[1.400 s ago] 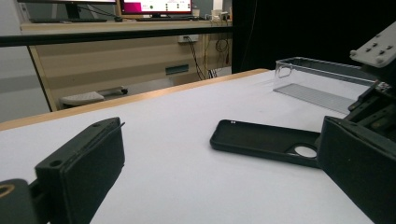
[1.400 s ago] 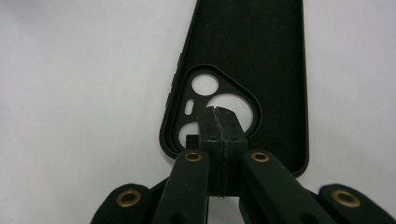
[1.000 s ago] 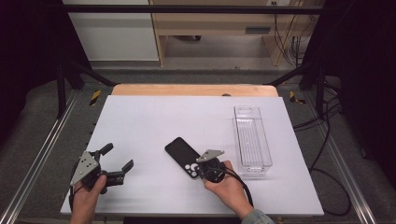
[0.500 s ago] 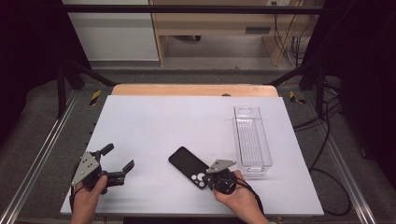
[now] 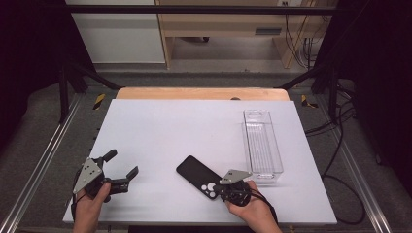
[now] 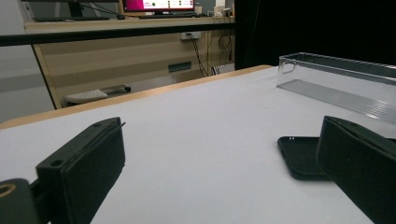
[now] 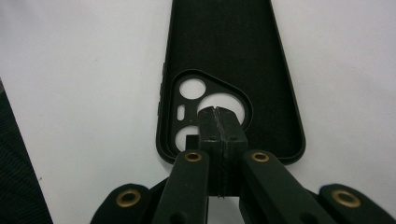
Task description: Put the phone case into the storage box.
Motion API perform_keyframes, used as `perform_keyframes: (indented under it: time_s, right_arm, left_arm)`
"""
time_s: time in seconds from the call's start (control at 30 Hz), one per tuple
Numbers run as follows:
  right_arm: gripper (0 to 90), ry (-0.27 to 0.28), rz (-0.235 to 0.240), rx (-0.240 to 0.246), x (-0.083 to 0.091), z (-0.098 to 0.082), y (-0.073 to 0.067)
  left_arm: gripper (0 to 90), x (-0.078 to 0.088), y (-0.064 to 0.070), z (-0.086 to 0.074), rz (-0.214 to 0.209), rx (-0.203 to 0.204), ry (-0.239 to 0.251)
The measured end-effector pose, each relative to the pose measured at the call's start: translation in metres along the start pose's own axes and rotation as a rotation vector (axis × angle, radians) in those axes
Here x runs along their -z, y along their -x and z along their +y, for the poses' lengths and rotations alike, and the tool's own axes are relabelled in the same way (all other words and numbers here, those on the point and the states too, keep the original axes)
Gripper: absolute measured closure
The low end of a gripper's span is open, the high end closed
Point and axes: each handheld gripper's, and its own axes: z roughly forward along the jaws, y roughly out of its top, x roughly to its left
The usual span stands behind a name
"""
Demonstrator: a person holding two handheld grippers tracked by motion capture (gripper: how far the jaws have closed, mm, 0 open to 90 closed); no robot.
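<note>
Pressing closed-jawed right hand-held gripper (image 7: 218, 122) on black phone case (image 5: 200, 176), near tabletop (image 5: 184, 126) front edge | left hand-held gripper (image 5: 119, 168) gaping, empty | no readable writing on case

Right gripper (image 5: 224, 188) sits at the black phone case (image 5: 199, 176); left gripper (image 5: 121, 168) gapes wide, clear tray (image 5: 263, 145) beyond.

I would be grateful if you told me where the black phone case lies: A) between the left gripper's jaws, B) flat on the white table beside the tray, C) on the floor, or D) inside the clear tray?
B: the phone case lies flat on the white table, left of the clear tray.
</note>
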Motion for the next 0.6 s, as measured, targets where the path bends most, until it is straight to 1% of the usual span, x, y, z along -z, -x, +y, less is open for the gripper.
perform_keyframes:
  time_s: [0.07, 0.17, 0.3, 0.4, 0.5, 0.6]
  right_arm:
    - [90.0, -0.003, -0.007, 0.009, 0.0014, -0.0008, -0.0002]
    - [90.0, 0.007, -0.009, 0.002, 0.0029, -0.0032, -0.0004]
    - [90.0, 0.018, -0.009, 0.004, 0.0024, -0.0044, -0.0015]
    - [88.8, 0.025, -0.006, 0.026, 0.0021, -0.005, -0.0033]
    - [86.2, 0.069, 0.01, 0.028, 0.0059, -0.0036, -0.0051]
    - [82.7, 0.106, 0.005, 0.013, 0.0098, -0.0025, -0.0039]
  left_arm:
    - [1.3, 0.0, -0.0001, 0.0001, 0.002, 0.0, 0.0]
    - [1.3, -0.0001, 0.0003, 0.0005, 0.002, -0.001, 0.001]
    - [1.3, -0.0006, 0.0014, 0.0006, -0.002, -0.003, -0.001]
    - [1.3, -0.0003, 0.0018, 0.0009, -0.003, -0.001, 0.001]
    - [1.3, 0.0, 0.0018, 0.001, -0.003, 0.001, 0.004]
    - [1.3, -0.0003, 0.001, 0.0007, -0.002, 0.004, 0.004]
